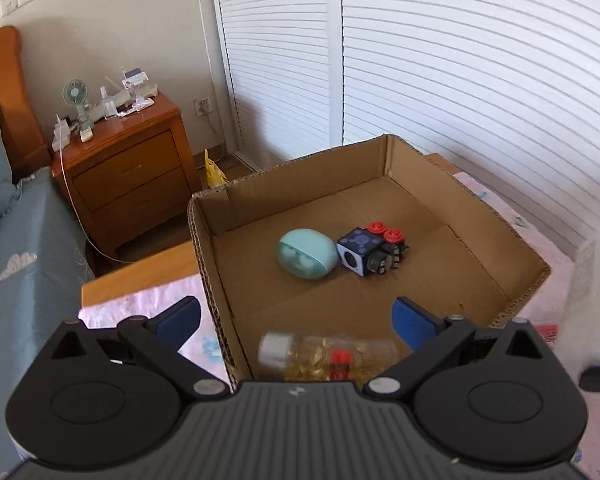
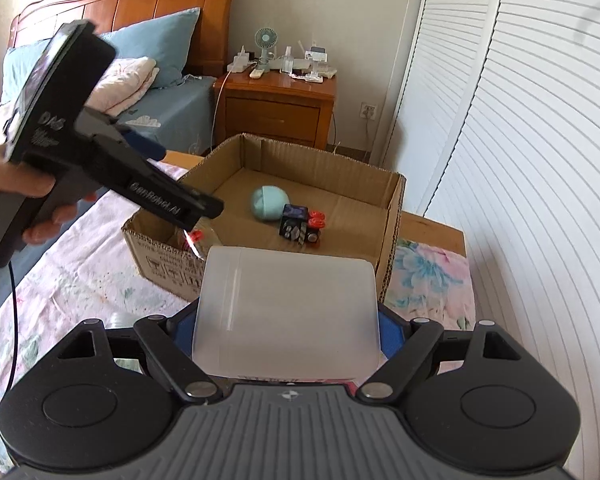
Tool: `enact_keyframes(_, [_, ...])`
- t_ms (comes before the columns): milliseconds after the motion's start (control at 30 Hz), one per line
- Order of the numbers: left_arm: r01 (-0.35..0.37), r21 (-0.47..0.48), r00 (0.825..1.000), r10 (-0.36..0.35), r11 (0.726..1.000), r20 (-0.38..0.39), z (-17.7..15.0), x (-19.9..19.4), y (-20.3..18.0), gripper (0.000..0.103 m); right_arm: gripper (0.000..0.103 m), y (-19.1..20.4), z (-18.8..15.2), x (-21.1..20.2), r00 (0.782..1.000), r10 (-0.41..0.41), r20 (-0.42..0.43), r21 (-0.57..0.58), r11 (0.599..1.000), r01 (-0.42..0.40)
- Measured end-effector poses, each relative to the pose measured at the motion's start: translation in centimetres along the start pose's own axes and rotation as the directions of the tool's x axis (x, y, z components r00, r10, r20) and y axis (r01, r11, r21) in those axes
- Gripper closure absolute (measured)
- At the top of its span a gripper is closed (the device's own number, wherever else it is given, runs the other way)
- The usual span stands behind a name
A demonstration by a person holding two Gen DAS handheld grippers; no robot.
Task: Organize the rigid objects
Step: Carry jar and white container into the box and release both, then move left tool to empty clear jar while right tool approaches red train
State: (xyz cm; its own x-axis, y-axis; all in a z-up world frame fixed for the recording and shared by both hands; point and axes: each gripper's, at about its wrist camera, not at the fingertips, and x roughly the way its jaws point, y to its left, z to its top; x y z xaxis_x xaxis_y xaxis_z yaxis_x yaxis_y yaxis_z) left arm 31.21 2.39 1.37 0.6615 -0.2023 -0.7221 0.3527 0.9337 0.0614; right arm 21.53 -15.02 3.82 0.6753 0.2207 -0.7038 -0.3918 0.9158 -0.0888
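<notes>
An open cardboard box (image 1: 496, 220) stands on a flowered cloth. In it lie a teal egg-shaped case (image 1: 306, 254), a blue and black toy cube block with red knobs (image 1: 370, 250), and a clear bottle with a white cap and yellow contents (image 1: 326, 354) at the near edge. My left gripper (image 1: 296, 320) is open, above the bottle, its blue pads (image 1: 414, 322) apart. My right gripper (image 2: 288, 328) is shut on a frosted white plastic jar (image 2: 288, 308), held in front of the box (image 2: 392, 208). The left gripper (image 2: 152, 148) shows there over the box's left side.
A wooden nightstand (image 1: 128, 168) with a small fan and clutter stands beyond the box. A bed with blue bedding (image 2: 172, 108) is at the left. White louvred doors (image 1: 460, 60) run along the right. A pink flowered cloth (image 2: 60, 272) covers the surface.
</notes>
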Motion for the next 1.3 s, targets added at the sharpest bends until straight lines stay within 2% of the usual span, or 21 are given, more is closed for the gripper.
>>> enact_keyframes(133, [0.022,-0.014,1.000,-0.022,1.000,-0.017,-1.5,-1.5,-0.3,0.002,0.016,-0.3,0.6,0.6,1.000,0.002,0.000,0.007,1.000,-0.002])
enact_keyframes(367, [0.011,-0.032,1.000,-0.012,0.999,-0.023,-5.3,-4.8,-1.7,0.001,0.016,-1.4,2.4,2.7,1.000,-0.015,-0.005,0.035,0.999,0.015])
enact_keyframes(600, [-0.021,-0.153,1.000,0.022,0.988,0.006,-8.3,-7.1,-1.8,0.001,0.016,-1.6,4.2,5.7,1.000,-0.022,-0.022,0.063,0.998,0.024])
enact_keyframes(767, [-0.010,-0.187,0.999,0.016,0.982,0.028,-9.6,-8.0,-1.9,0.001,0.016,-1.7,5.0,7.6,0.999,-0.028,-0.025,0.088,0.996,0.031])
enact_keyframes(833, [-0.008,-0.182,1.000,0.012,0.983,0.020,-9.8,-8.1,-2.0,0.001,0.007,-1.8,5.1,8.0,0.999,-0.029,-0.014,0.099,0.995,0.031])
enact_keyframes(867, [-0.012,-0.176,1.000,0.015,0.984,0.020,-9.9,-8.2,-2.1,0.001,0.000,-1.9,5.1,8.0,0.999,-0.031,-0.013,0.105,0.994,0.033])
enact_keyframes(933, [-0.019,-0.170,0.999,0.024,0.985,0.023,-10.0,-8.4,-2.3,0.001,0.000,-1.9,4.9,7.5,1.000,-0.024,0.011,0.109,0.994,0.022])
enact_keyframes(1300, [0.009,-0.155,0.998,0.001,0.988,0.069,-10.6,-9.2,-2.8,0.001,0.000,-1.8,2.2,4.8,1.000,-0.014,0.016,0.125,0.992,0.012])
